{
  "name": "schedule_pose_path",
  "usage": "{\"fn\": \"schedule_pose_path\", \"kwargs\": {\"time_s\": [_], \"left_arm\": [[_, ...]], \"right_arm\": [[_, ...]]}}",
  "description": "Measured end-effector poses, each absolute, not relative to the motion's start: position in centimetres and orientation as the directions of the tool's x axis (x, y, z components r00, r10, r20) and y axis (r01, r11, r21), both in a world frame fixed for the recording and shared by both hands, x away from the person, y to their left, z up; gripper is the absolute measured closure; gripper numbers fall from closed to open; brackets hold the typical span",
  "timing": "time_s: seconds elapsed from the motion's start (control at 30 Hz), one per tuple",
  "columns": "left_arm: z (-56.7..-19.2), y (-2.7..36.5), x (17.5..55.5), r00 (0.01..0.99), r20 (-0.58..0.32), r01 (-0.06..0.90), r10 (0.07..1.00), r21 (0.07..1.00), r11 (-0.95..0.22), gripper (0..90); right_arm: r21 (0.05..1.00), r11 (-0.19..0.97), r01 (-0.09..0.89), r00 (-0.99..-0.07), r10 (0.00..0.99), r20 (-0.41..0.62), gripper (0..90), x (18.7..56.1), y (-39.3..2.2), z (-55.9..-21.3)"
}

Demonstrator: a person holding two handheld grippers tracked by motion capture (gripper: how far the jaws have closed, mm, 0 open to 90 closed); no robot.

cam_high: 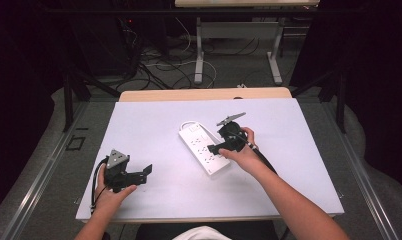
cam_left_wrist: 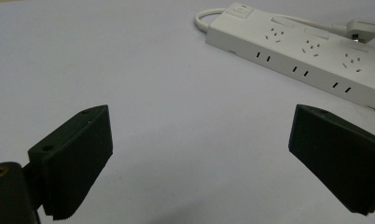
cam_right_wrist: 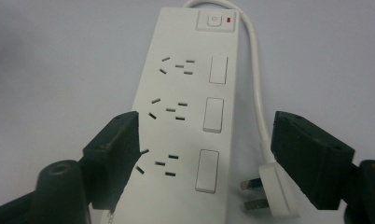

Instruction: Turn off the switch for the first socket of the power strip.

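White plastic, the power strip (cam_high: 205, 146) lies slantwise at the middle of the pale surface (cam_high: 154, 125), its cord and plug (cam_right_wrist: 269, 191) alongside. My right gripper (cam_high: 215, 148) hovers over its near end, jaws wide apart, holding nothing. My left gripper (cam_high: 148, 171) rests well apart, jaws open and empty.

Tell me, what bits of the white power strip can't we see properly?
- Power strip, right gripper view: near end cut off by the bottom edge; the gripper's left jaw covers part.
- Plug: partly behind the right jaw.
- Left gripper view: the strip's far end runs off the right edge.
- High view: sockets too small.
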State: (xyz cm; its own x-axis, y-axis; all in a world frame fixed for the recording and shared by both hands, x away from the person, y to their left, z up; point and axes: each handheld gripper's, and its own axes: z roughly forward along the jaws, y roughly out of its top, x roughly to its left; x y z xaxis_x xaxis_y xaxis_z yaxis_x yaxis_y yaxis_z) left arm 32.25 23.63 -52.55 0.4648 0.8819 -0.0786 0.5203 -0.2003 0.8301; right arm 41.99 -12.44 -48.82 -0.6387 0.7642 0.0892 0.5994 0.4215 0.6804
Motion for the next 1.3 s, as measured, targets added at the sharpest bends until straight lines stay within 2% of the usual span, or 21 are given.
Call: {"fn": "schedule_pose_path", "kwargs": {"time_s": [0.13, 0.3, 0.57, 1.03, 1.3], "left_arm": [[-52.6, 23.6, 32.2, 0.461, -0.086, 0.525, 0.883, 0.829, -0.193, 6.1], [-52.6, 23.6, 32.2, 0.461, -0.085, 0.523, 0.883, 0.83, -0.193, 6.1], [-52.6, 23.5, 32.2, 0.459, -0.086, 0.525, 0.884, 0.829, -0.192, 6.1], [-52.6, 23.5, 32.2, 0.455, -0.086, 0.528, 0.886, 0.828, -0.191, 6.1], [-52.7, 23.5, 32.3, 0.452, -0.083, 0.528, 0.888, 0.827, -0.192, 6.1]], "right_arm": [[0.685, 0.4, 0.609, -0.629, 0.77, 0.109, 16.0, 41.5, -13.3, -48.5], [0.702, 0.387, 0.598, -0.61, 0.788, 0.085, 13.3, 40.9, -14.4, -48.2], [0.71, 0.362, 0.604, -0.579, 0.812, 0.079, 0.0, 39.9, -16.3, -48.2], [0.722, 0.361, 0.59, -0.535, 0.845, 0.014, 0.0, 37.6, -19.3, -48.6], [0.74, 0.321, 0.591, -0.5, 0.865, 0.024, 0.0, 36.3, -21.7, -49.3]]}}
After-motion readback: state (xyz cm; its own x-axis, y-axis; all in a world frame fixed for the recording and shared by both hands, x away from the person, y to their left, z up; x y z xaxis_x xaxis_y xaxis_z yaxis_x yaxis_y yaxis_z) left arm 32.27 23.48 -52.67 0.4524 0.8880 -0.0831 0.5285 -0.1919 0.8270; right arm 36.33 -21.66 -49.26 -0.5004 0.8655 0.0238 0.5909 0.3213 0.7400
